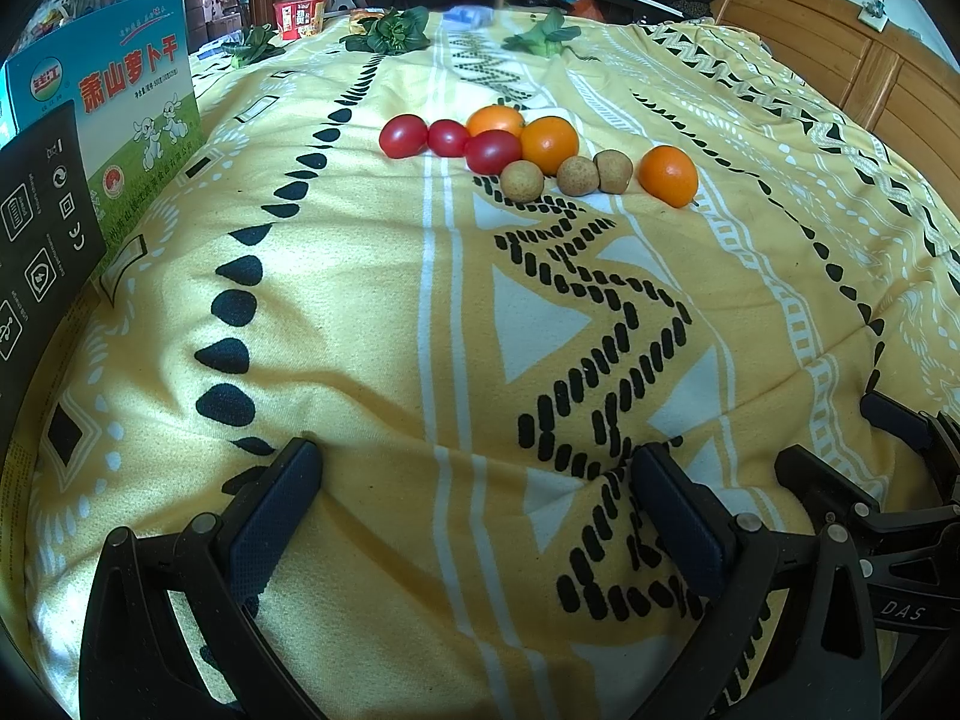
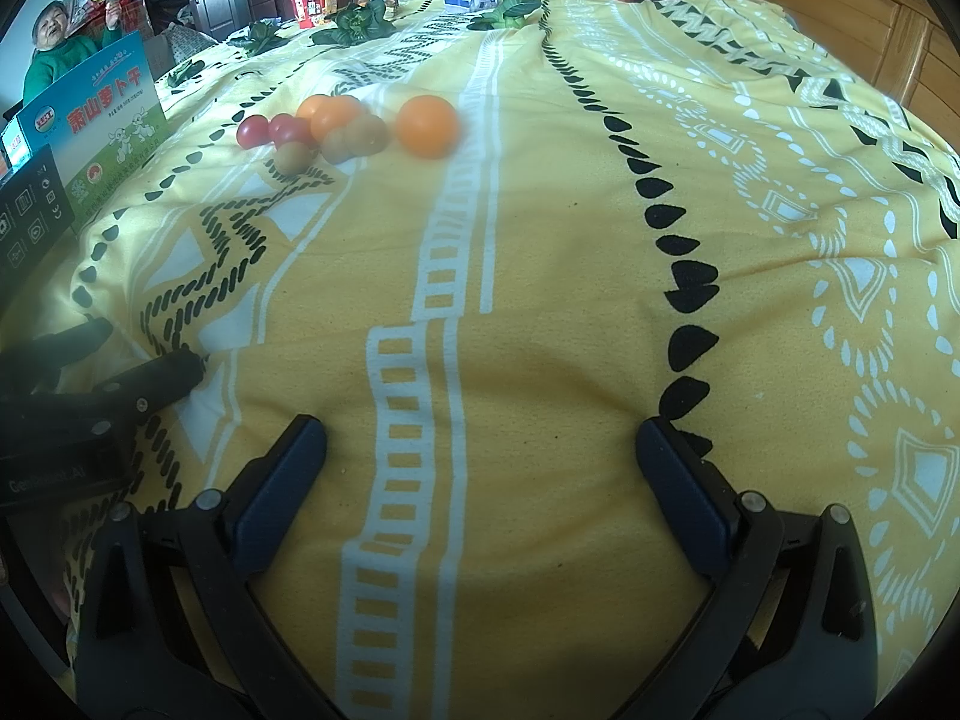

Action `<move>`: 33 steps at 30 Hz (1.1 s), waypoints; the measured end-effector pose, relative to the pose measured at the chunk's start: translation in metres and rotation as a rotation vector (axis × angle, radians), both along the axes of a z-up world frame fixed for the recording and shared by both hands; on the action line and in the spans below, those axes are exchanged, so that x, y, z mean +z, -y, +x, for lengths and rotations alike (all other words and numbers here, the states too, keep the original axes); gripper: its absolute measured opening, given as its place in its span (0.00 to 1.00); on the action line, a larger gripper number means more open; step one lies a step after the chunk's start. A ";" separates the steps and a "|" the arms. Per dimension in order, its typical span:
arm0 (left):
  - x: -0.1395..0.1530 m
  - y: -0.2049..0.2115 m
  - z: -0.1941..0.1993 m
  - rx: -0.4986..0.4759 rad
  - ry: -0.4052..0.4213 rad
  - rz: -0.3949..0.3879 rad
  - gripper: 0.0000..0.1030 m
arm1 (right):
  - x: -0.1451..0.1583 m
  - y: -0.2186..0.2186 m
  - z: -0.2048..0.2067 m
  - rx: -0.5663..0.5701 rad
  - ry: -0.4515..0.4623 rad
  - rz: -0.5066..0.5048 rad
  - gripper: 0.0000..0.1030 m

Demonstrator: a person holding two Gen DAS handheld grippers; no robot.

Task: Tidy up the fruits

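On soft patterned blanket [image 1: 360, 300], glossy round tomatoes [image 1: 402, 135], dimpled oranges [image 1: 549, 144]

A: How's the light?

B: Even daylight, bright, soft across the yellow bedspread [image 1: 372, 312]. Short, faint shadows sit under the fruit; small glints show on the cherry tomatoes [image 1: 403, 135] and the oranges [image 1: 549, 144].

A: Sharpness?

B: The left wrist view is crisp; print on the blue box [image 1: 129, 96] reads clearly. The right wrist view is softer: the fruit cluster [image 2: 336, 132] looks smeared, and the left gripper [image 2: 120, 366] at its edge is hazy.

A: Distortion?

B: Strong fisheye bulge, dark vignette in every corner, straight stripes bowing outward.
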State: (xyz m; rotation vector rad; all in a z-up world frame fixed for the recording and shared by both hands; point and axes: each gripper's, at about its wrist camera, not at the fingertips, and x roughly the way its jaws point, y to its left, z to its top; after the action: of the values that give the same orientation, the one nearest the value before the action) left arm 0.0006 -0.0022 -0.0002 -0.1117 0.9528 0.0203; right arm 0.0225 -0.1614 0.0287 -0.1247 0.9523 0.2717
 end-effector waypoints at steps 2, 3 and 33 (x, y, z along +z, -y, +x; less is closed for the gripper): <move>0.000 0.000 0.000 0.000 0.000 0.000 1.00 | 0.000 0.000 0.000 0.000 0.000 0.000 1.00; 0.000 0.000 0.000 0.000 0.000 0.000 1.00 | 0.000 0.000 0.000 0.000 0.000 0.000 1.00; 0.001 0.002 0.001 -0.001 -0.001 0.002 1.00 | 0.000 0.000 0.000 0.000 0.000 0.000 1.00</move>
State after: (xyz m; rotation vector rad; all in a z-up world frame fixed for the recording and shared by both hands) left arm 0.0018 -0.0039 0.0003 -0.1091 0.9542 0.0204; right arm 0.0224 -0.1616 0.0288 -0.1246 0.9523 0.2718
